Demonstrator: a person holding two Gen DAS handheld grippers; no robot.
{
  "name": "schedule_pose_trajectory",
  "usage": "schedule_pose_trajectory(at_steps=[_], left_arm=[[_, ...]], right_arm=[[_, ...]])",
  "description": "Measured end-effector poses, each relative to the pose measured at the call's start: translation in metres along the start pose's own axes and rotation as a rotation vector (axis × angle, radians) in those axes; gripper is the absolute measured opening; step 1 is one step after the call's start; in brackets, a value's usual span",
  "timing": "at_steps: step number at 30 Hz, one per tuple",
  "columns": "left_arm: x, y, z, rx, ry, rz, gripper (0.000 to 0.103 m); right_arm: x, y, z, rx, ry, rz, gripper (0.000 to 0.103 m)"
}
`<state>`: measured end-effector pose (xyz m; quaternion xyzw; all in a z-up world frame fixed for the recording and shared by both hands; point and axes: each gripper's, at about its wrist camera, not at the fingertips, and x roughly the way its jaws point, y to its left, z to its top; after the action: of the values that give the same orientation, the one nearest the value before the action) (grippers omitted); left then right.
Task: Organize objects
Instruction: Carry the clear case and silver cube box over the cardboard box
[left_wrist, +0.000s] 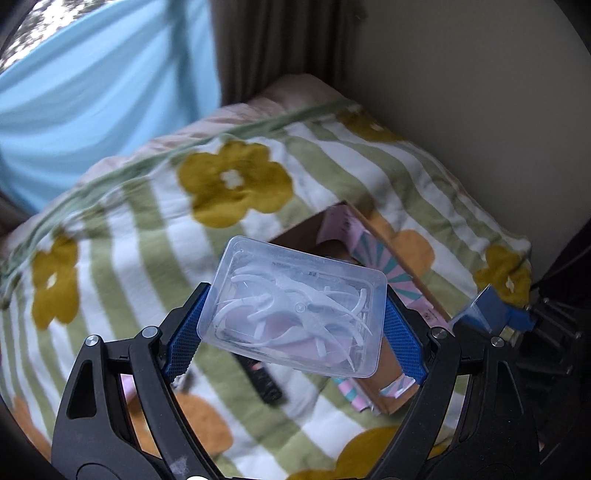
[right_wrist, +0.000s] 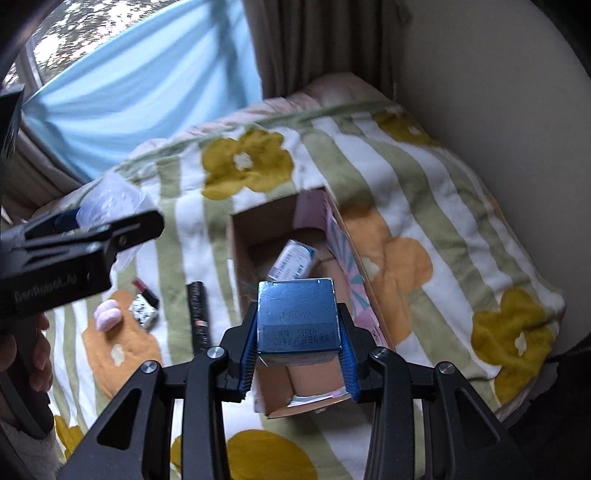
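My left gripper (left_wrist: 293, 325) is shut on a clear plastic box (left_wrist: 291, 306) of white floss picks, held above the near left part of an open cardboard box (left_wrist: 373, 229) on the bed. My right gripper (right_wrist: 297, 332) is shut on a small blue carton (right_wrist: 297, 317), hanging over the same cardboard box (right_wrist: 240, 251); a smaller blue-and-white carton (right_wrist: 293, 258) lies inside. In the right wrist view the left gripper (right_wrist: 79, 229) shows from the side at the left, with the clear box (right_wrist: 110, 201) in it. The right gripper's blue carton (left_wrist: 487, 308) shows at the right edge of the left wrist view.
A floral striped blanket (right_wrist: 424, 184) covers the bed. Left of the cardboard box lie a black tube (right_wrist: 197, 310), a lipstick (right_wrist: 146, 290), a speckled item (right_wrist: 142, 312) and a pink puff (right_wrist: 107, 314). A wall (right_wrist: 480, 92) runs along the right; curtains (right_wrist: 147, 85) hang behind.
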<state>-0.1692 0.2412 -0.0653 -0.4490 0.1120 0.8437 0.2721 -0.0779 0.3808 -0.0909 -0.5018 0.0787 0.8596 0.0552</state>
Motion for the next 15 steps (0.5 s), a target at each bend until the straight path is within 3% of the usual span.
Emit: schedule_pose_trajectory(at_steps=[7,15], left_arm=[[0.082,-0.035,0.027,0.113,0.063,-0.077,0.086],[0.169,-0.068,0.031,0.206,0.130,-0.122,0.086]], right_arm=[[0.052,-0.021,-0.003,0.041,0.065,-0.034,0.035],[0.111,-0.028,-0.014,0.054,0.132,-0.037,0.035]])
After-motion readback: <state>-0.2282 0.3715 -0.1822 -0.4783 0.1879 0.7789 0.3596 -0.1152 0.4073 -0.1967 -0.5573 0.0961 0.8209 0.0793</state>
